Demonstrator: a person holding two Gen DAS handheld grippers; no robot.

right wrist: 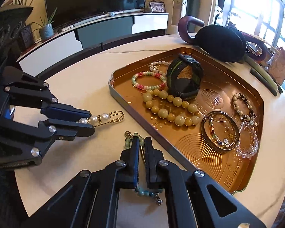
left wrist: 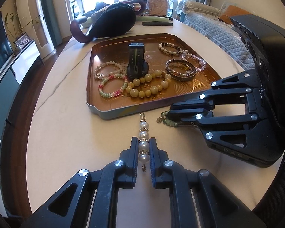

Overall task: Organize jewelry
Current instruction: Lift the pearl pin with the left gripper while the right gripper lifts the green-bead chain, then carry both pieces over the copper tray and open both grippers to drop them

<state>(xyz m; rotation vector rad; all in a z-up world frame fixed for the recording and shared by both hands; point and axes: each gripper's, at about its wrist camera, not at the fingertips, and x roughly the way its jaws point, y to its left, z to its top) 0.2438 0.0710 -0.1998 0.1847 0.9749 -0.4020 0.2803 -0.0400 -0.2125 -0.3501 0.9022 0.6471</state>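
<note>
the left tool point(left wrist: 144, 148) is nearly pressed together, its two pads pinching a pearl pin point(left wrist: 143, 141) across the beads. the pin lies low over the pale worktop point(left wrist: 66, 125), just short of the copper tray point(left wrist: 96, 112). its long axis runs straight along the tool's fingers, the gold hook end pointing ahead toward the tray's near rim and a small gold loop showing back between the pads. in the right wrist view the same pin point(right wrist: 102, 117) sticks out sideways from the left tool point(right wrist: 92, 120), hook toward the tray point(right wrist: 115, 98).

the right tool point(right wrist: 142, 142) is likewise almost closed, gripping a green bead bracelet point(right wrist: 132, 138) on the worktop beside the tray's near edge. the bracelet's strand runs between the pads, a bell charm and green beads out past the fingertips, more bluish beads and a small charm trailing behind the pads. from the left wrist view the right tool point(left wrist: 172, 114) comes in from the right, with the bracelet point(left wrist: 165, 118) at its tips.

inside the tray lie several bead bracelets, a bangle point(left wrist: 180, 70), large yellow beads point(left wrist: 148, 85) and a dark watch point(left wrist: 136, 60) standing on its strap.
</note>
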